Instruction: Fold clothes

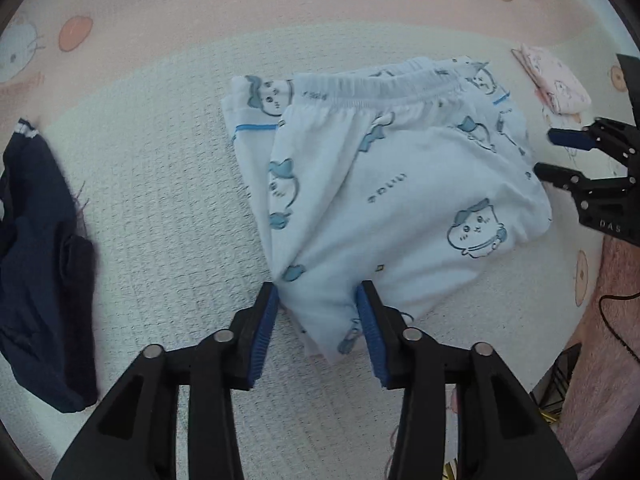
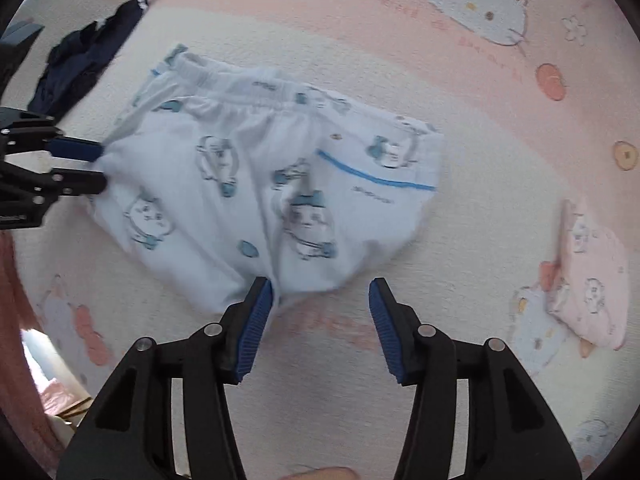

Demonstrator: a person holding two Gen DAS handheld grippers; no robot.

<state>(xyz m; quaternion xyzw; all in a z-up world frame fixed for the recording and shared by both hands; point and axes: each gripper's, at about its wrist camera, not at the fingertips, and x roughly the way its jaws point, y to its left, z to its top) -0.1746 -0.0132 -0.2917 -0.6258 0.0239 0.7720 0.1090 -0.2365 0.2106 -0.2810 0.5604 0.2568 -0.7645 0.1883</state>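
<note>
White printed pants (image 1: pixel 400 184), folded over with blue cartoon figures and an elastic waistband, lie on a cream and pink mat (image 1: pixel 160 208). My left gripper (image 1: pixel 318 294) is open, its blue pads on either side of the near corner of the pants. In the right wrist view the pants (image 2: pixel 256 184) lie ahead. My right gripper (image 2: pixel 322 288) is open and empty at their near edge, its left pad touching the cloth. It also shows in the left wrist view (image 1: pixel 546 152), open beside the pants' right edge. My left gripper shows in the right wrist view (image 2: pixel 98 166), at the pants' left corner.
A dark navy garment (image 1: pixel 36 264) lies crumpled at the left of the mat; it also shows in the right wrist view (image 2: pixel 84 64). A folded pink printed garment (image 1: pixel 556 80) lies at the right (image 2: pixel 592 280). A pink fluffy fabric (image 1: pixel 612 320) borders the mat.
</note>
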